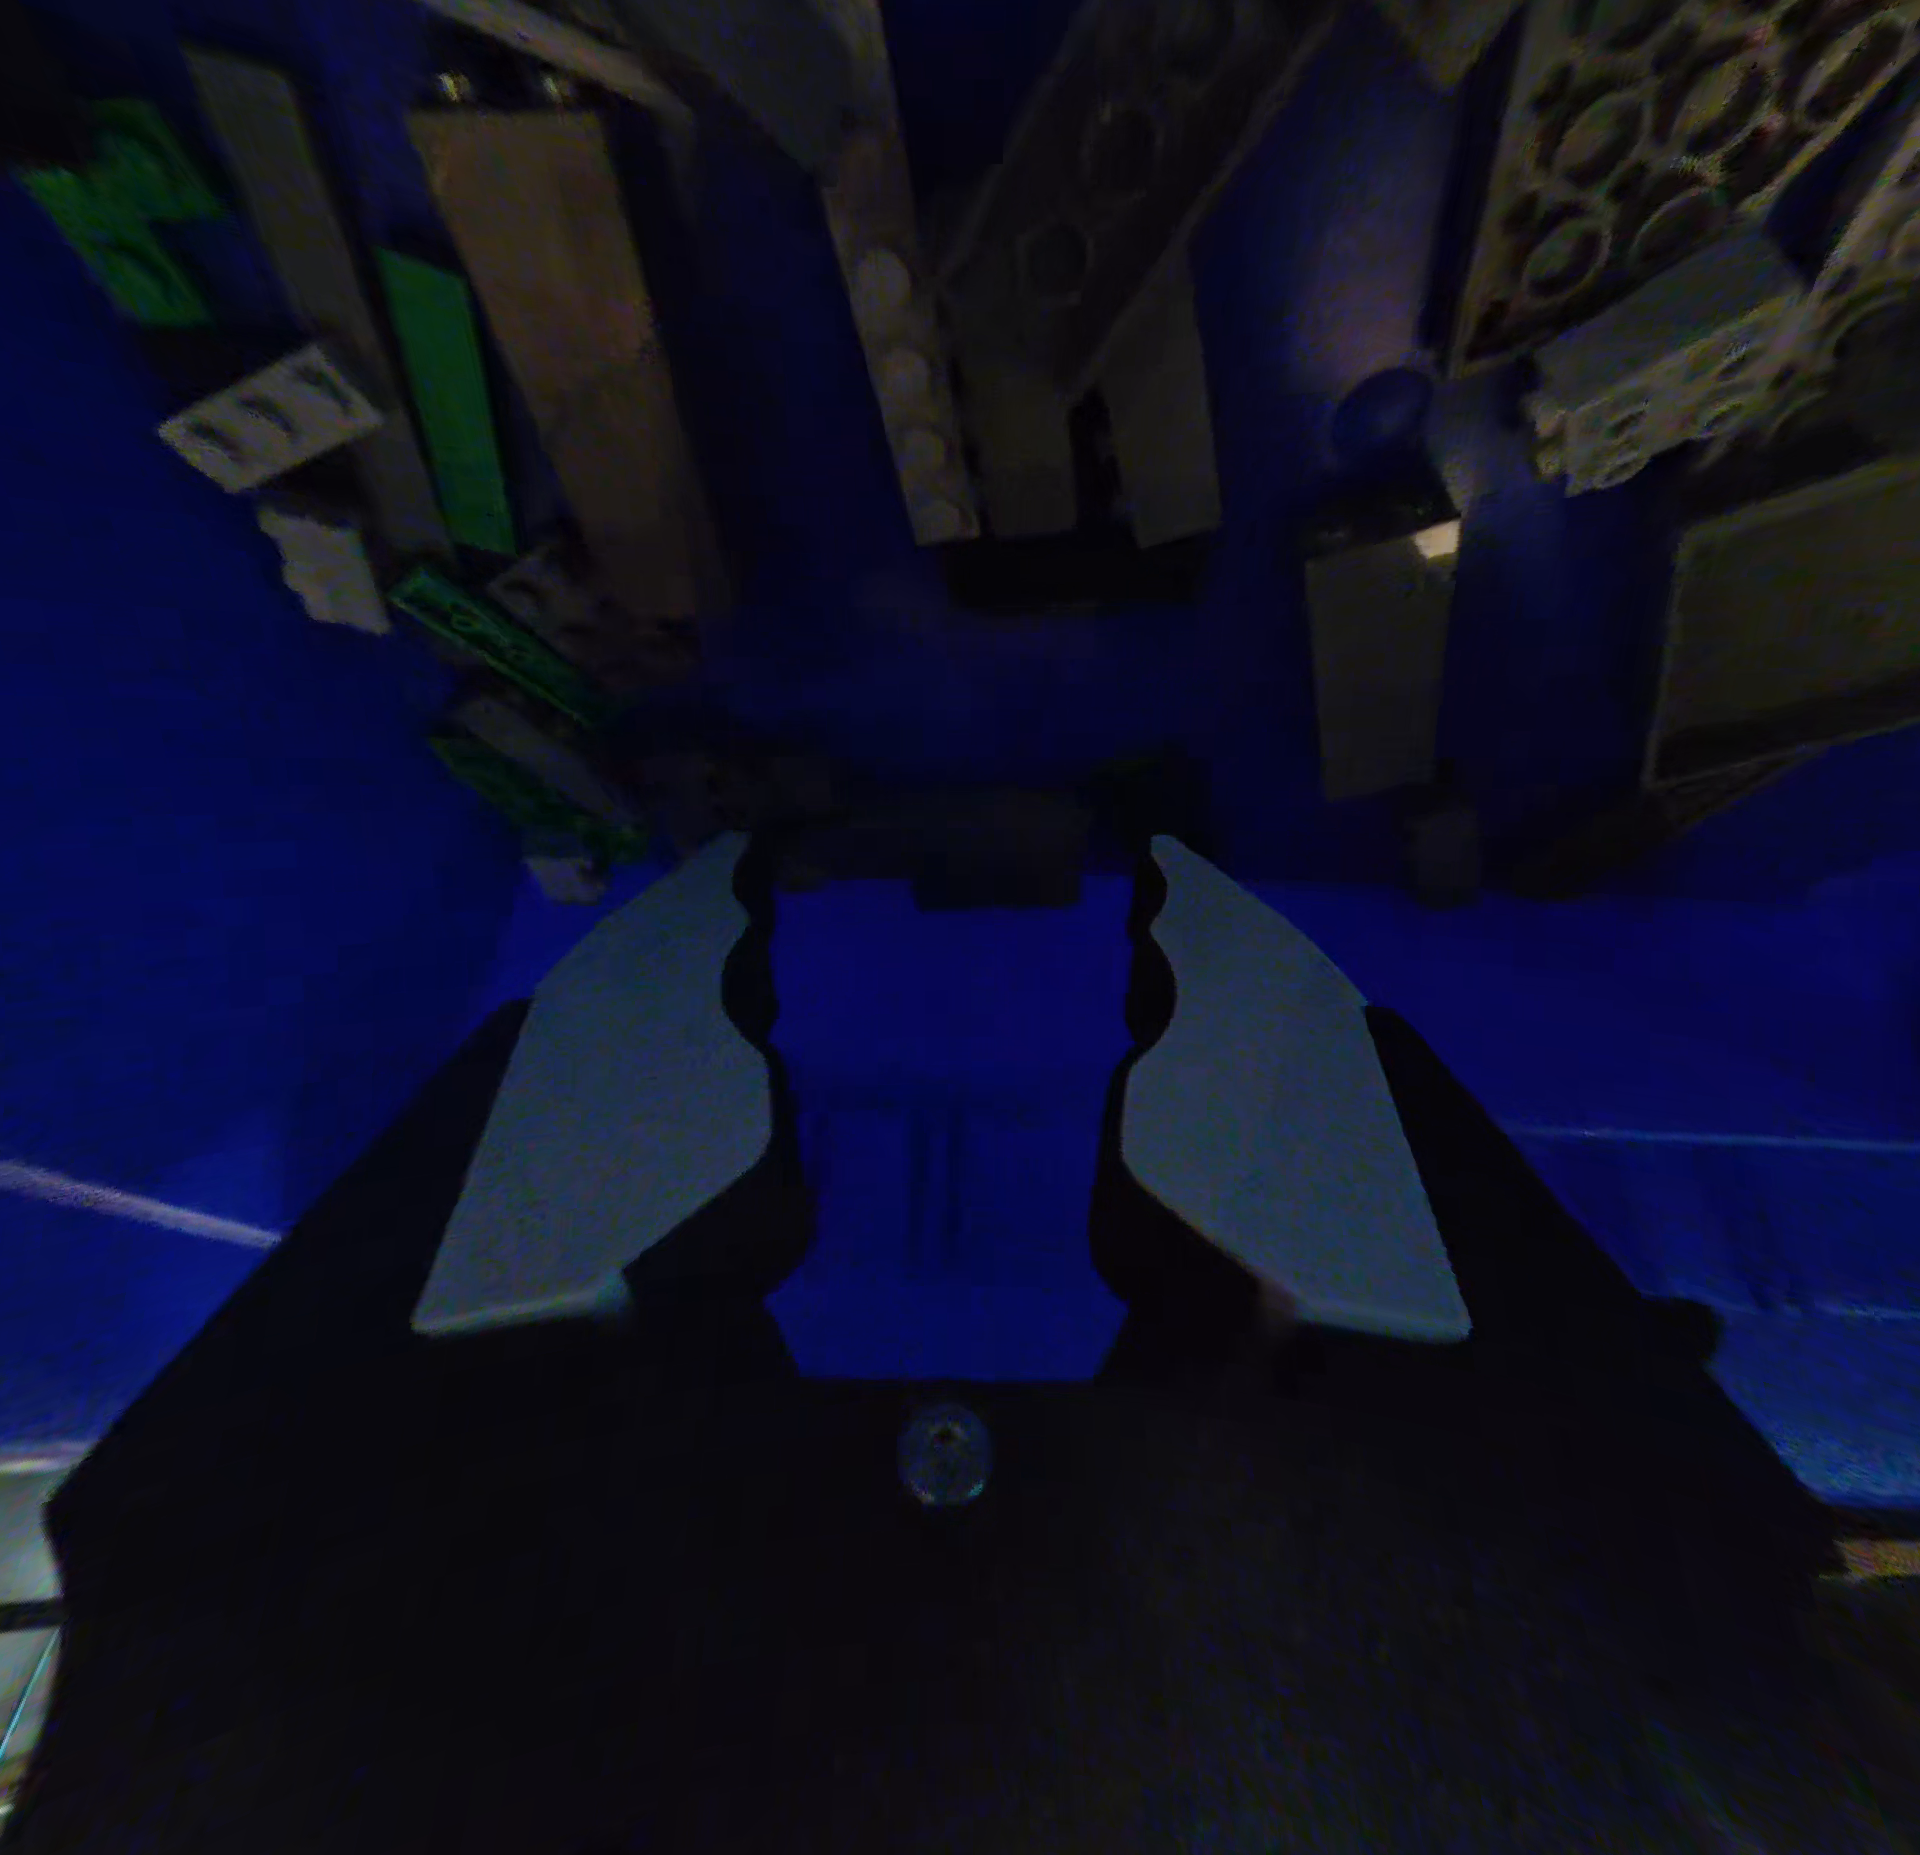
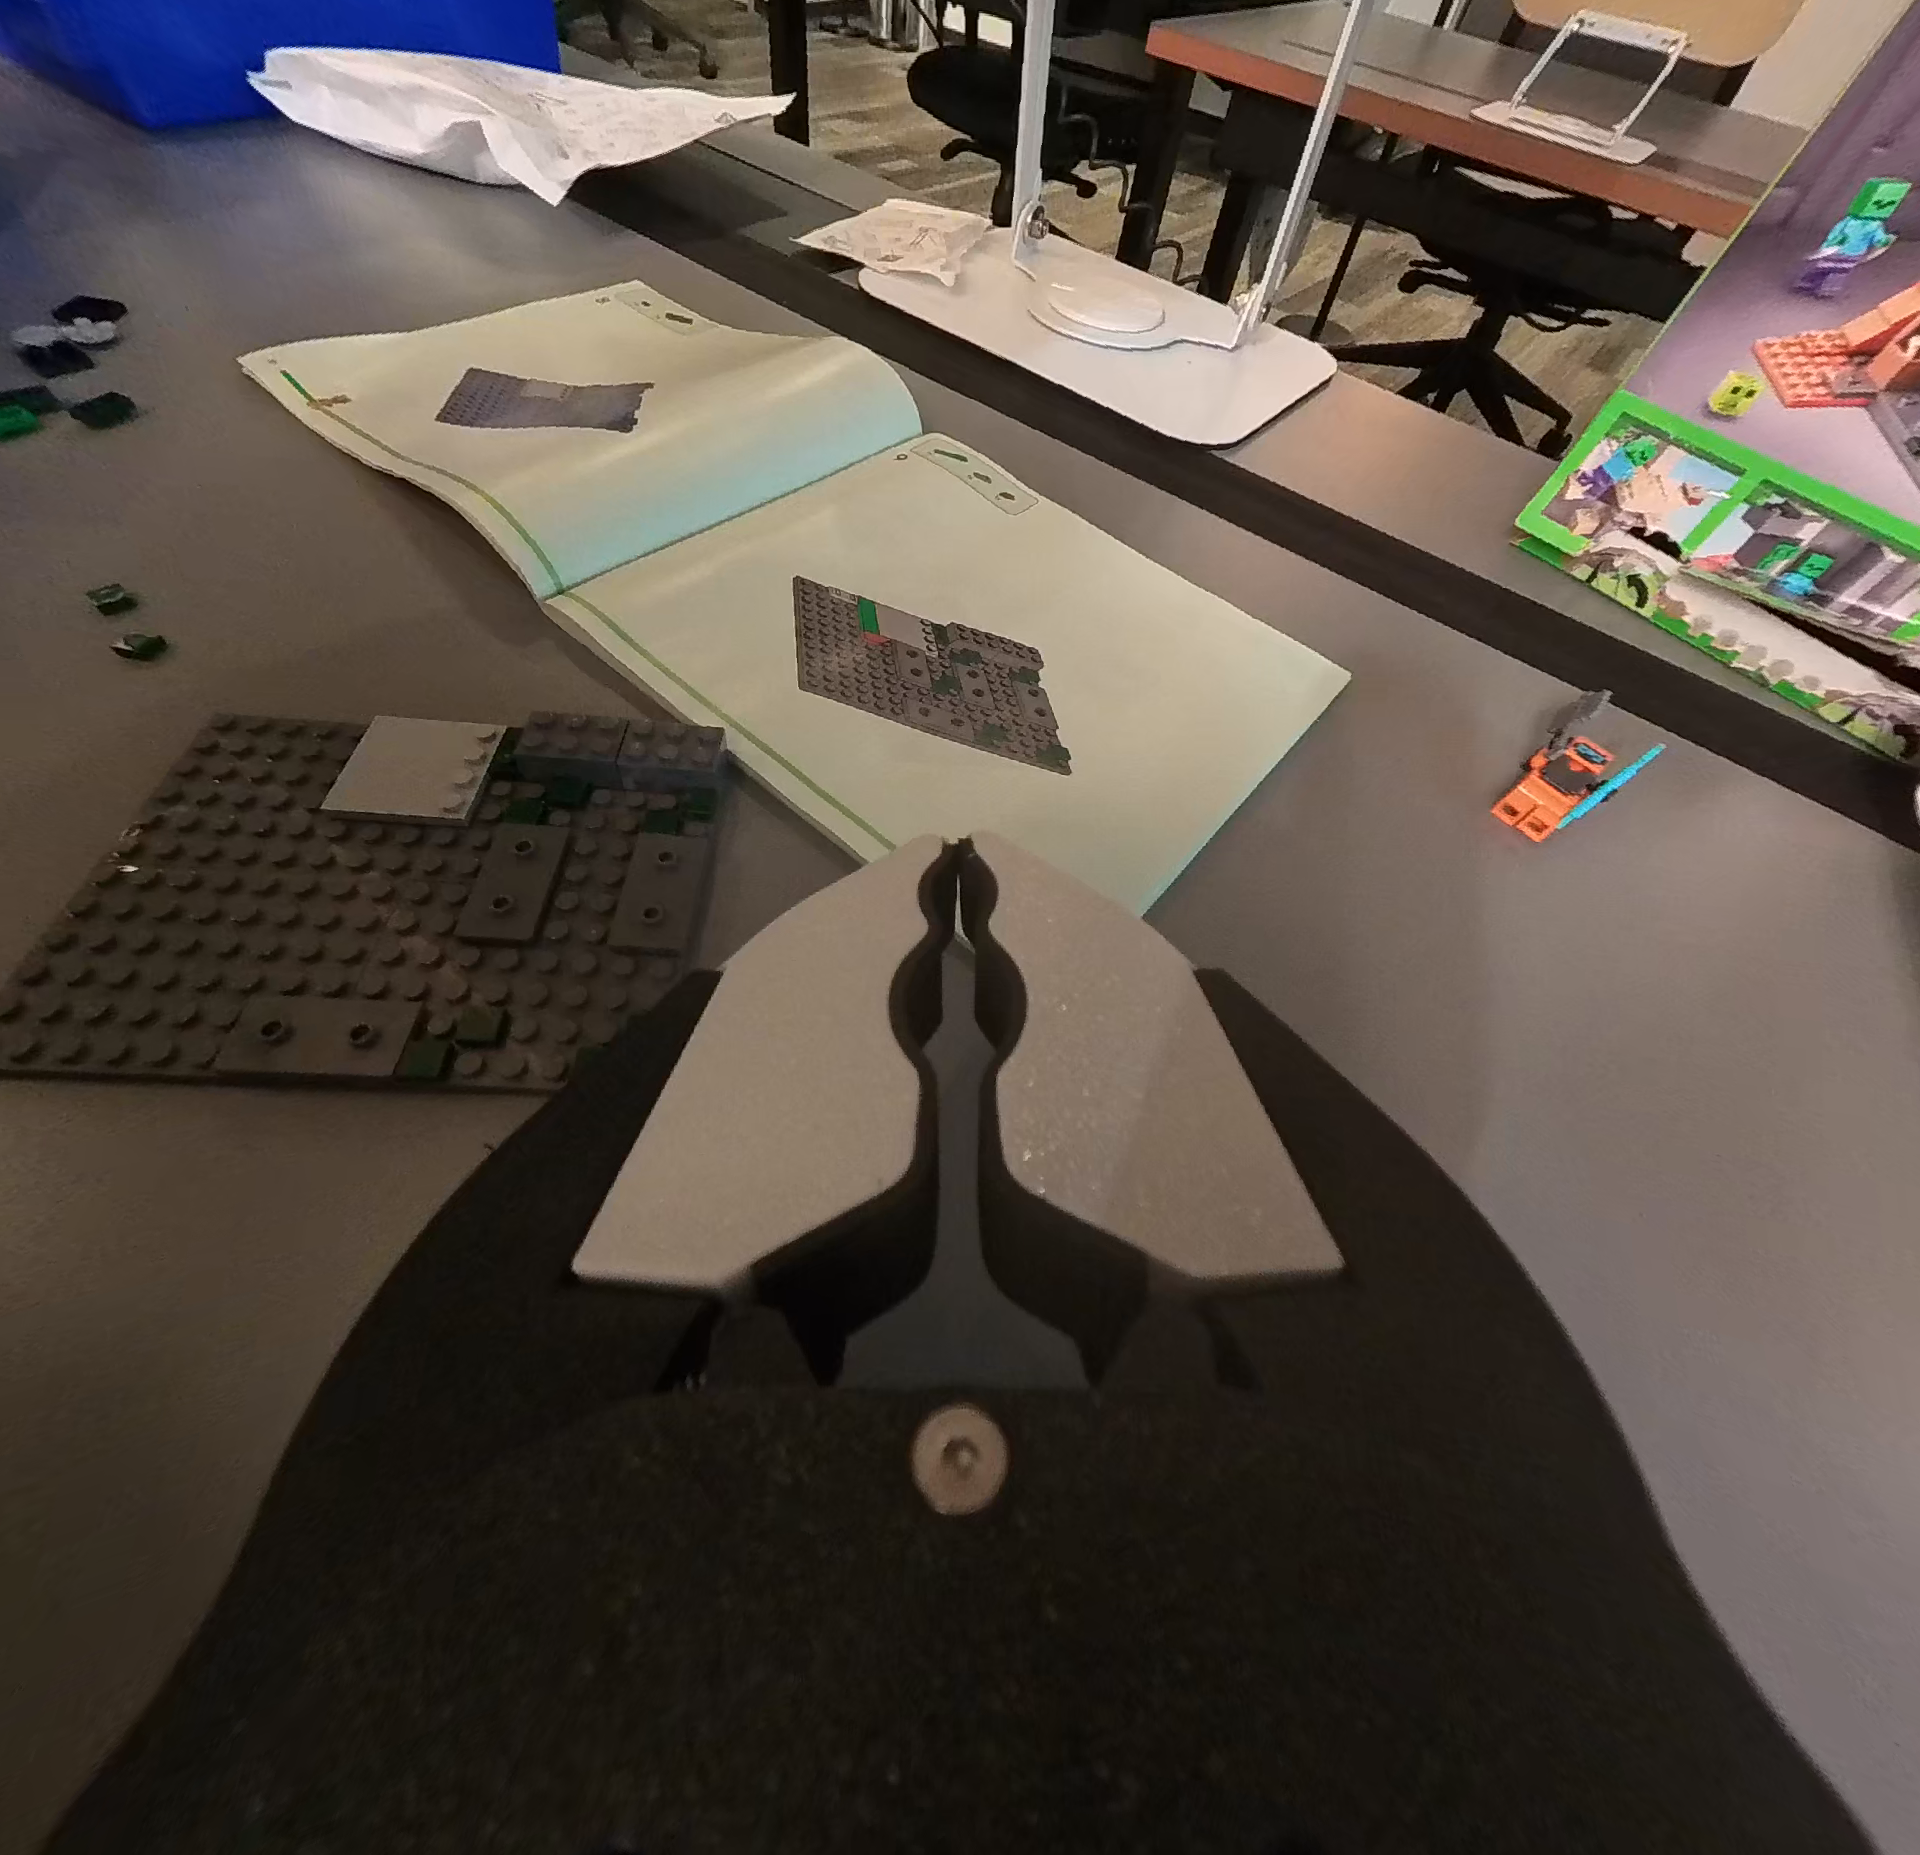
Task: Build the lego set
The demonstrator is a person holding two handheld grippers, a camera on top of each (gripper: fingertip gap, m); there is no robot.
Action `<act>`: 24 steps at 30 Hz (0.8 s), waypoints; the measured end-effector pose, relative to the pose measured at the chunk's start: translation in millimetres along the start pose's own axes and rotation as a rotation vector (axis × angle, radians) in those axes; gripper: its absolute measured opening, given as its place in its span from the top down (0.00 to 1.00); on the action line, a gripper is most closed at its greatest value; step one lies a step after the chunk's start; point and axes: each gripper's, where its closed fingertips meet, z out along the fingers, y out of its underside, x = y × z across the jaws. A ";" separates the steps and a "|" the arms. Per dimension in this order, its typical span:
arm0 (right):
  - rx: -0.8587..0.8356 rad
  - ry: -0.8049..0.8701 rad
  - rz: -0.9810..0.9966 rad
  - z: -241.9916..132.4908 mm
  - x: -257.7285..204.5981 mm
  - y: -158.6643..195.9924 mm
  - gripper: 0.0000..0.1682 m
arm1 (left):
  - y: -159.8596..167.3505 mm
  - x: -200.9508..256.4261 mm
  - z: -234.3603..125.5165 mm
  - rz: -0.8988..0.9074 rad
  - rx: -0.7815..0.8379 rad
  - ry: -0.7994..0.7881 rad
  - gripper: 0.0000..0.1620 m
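In the left wrist view my left gripper (image 1: 948,855) is open and empty, down inside a dark blue bin (image 1: 208,870). Loose grey plates (image 1: 561,351), a green tile (image 1: 447,403) and a studded grey strip (image 1: 904,351) lie just beyond the fingertips. A small dark piece (image 1: 992,886) lies between the tips, not gripped. In the right wrist view my right gripper (image 2: 958,849) is shut and empty, above the grey table. The dark grey baseplate (image 2: 208,932), with a light grey tile (image 2: 410,782) and dark plates on it, lies to its left. The open instruction booklet (image 2: 779,579) lies ahead.
The set's box (image 2: 1766,475) stands at the right, an orange minifigure (image 2: 1548,787) in front of it. Small loose pieces (image 2: 62,371) lie at the far left. A white lamp base (image 2: 1101,340), crumpled paper (image 2: 499,117) and the blue bin (image 2: 260,8) are at the back. The green tile (image 1: 447,403) sits 7 cm or so from the ends of my left fingers.
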 end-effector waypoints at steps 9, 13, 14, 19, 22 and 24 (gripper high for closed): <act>-0.006 -0.001 0.002 0.9 0.2 1.5 1.00 | -1.0 -0.4 2.1 0.015 -0.005 0.007 0.67; -0.011 -0.001 0.001 1.6 -0.2 2.6 1.00 | -6.1 1.6 -3.1 0.013 0.052 0.019 0.67; -0.012 -0.001 0.001 2.0 -0.4 2.8 1.00 | -8.2 3.0 -7.2 0.015 0.075 0.021 0.67; -0.020 -0.003 -0.002 4.2 -2.0 4.3 1.00 | -33.1 11.3 -41.6 0.039 0.255 0.017 0.67; -0.027 0.002 -0.009 5.3 -2.7 5.4 1.00 | -61.8 14.8 -64.1 0.031 0.420 0.014 0.66; -0.030 0.010 -0.016 5.8 -2.6 5.6 1.00 | -79.3 16.9 -76.6 0.031 0.528 0.005 0.66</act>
